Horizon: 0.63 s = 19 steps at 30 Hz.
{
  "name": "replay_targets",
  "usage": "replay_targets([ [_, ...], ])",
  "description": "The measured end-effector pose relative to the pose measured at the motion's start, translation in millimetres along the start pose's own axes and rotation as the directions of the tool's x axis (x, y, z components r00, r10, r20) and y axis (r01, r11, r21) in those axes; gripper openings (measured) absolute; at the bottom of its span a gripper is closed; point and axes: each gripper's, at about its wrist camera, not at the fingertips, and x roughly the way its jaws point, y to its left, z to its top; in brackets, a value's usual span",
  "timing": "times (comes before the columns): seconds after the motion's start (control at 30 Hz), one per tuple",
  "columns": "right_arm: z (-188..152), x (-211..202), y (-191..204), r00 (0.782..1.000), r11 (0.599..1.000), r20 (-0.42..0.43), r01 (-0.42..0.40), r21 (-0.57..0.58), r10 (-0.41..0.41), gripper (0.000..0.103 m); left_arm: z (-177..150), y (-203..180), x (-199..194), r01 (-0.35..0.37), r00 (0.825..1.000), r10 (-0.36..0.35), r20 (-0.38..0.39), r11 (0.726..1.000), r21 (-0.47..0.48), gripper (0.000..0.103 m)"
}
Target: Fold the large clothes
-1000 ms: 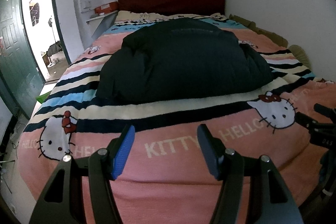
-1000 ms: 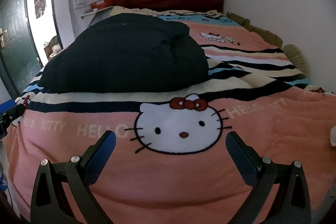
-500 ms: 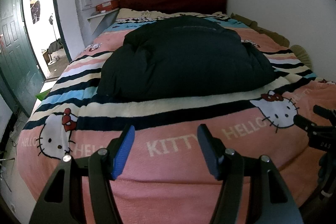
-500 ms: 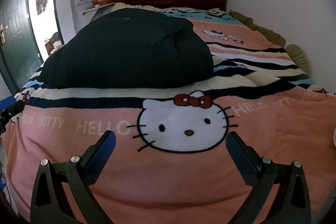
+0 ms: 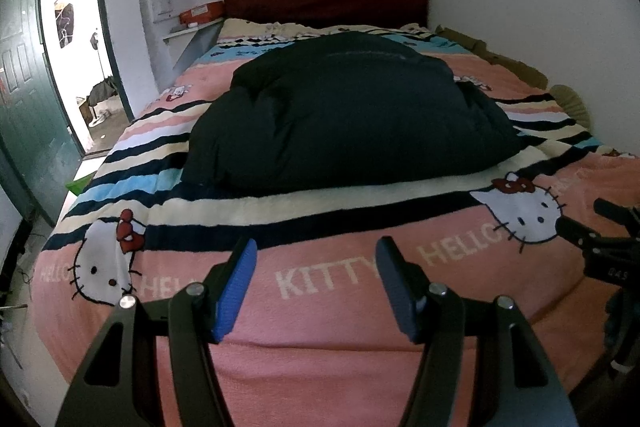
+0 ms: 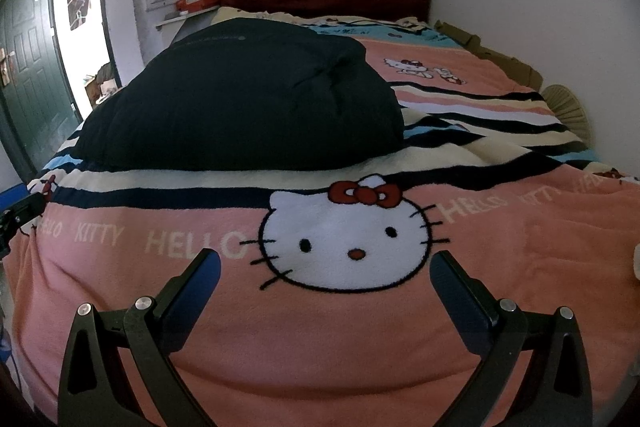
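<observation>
No real change across the last second: left gripper point(image 5: 316, 283) and right gripper point(image 6: 326, 291) both spread and empty, parked over the pink blanket point(image 5: 340, 359), black puffy jacket point(image 5: 348, 119) bundled well ahead, so no fold step underway.

Along the bottom of the left wrist view, the left gripper point(image 5: 316, 283) is matte black, with triangular cut-outs, silver round screw heads and bright blue ribbed pads point(image 5: 236, 291). The right gripper point(image 6: 326, 291) matches, its pads point(image 6: 456, 303) darker blue; white digits mark its body at the left view's right edge.
</observation>
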Motion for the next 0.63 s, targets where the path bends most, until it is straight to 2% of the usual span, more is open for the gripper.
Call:
replay_targets([
  [0.63,0.0,-1.5,-1.5,1.0,1.0,0.002,0.001,0.001,-0.001,0.102,1.4,-0.3,-3.7,0.001,1.0,-0.001,0.005,1.0,-0.001,0.06],
])
